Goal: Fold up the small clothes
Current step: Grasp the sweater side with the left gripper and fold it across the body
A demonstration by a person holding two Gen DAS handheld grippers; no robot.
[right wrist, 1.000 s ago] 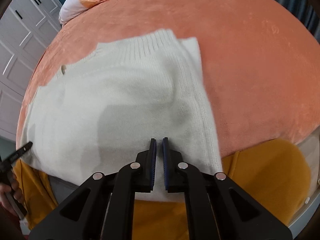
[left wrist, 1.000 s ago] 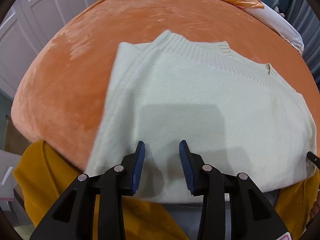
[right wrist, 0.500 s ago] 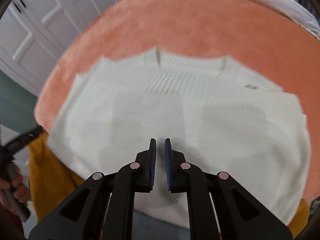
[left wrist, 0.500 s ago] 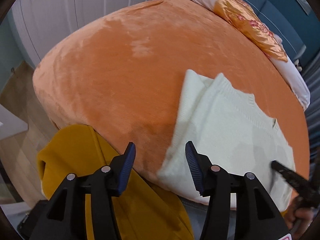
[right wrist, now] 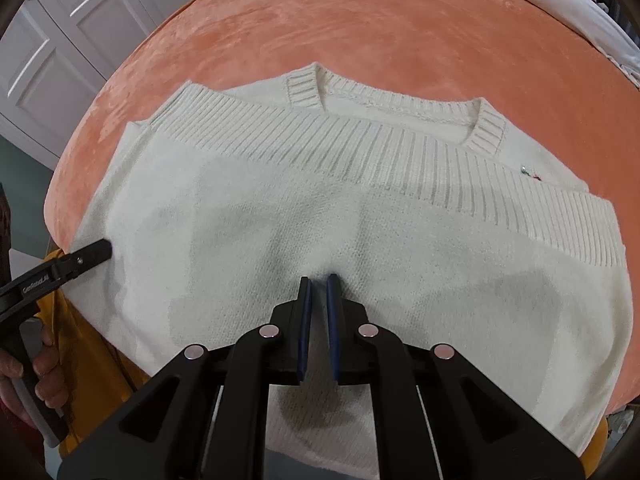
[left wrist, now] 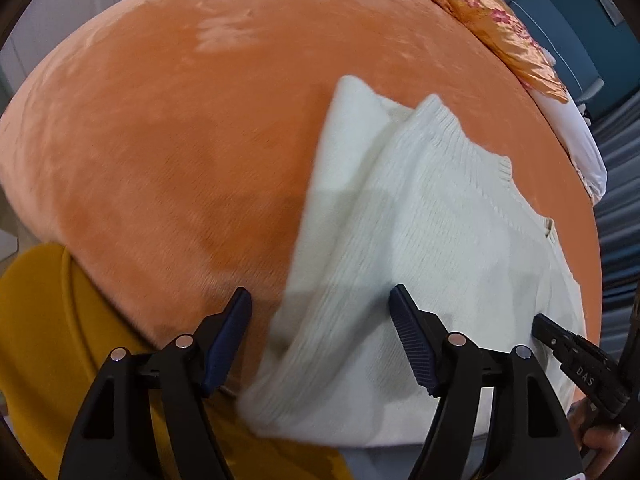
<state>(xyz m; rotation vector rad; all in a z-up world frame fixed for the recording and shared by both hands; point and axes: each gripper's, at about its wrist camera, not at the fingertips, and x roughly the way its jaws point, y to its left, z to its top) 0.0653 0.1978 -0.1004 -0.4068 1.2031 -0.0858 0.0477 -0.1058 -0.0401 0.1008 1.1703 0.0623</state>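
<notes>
Currently: Tongs Over a Folded Sweater

Left tongs: jaws opening wide, straddling the sweater's left edge, pads clear of the knit. Right tongs: jaws nearly closed, a slim gap between pads, nothing gripped, tips at the sweater's middle. The cream sweater lies folded on the orange bed, ribbed hem drawn up to the collar.

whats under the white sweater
The white sweater lies folded on the orange plush cover, its ribbed hem doubled up over the chest below the neckline. The near edge overhangs yellow fabric. Anything beneath its middle is covered.
</notes>
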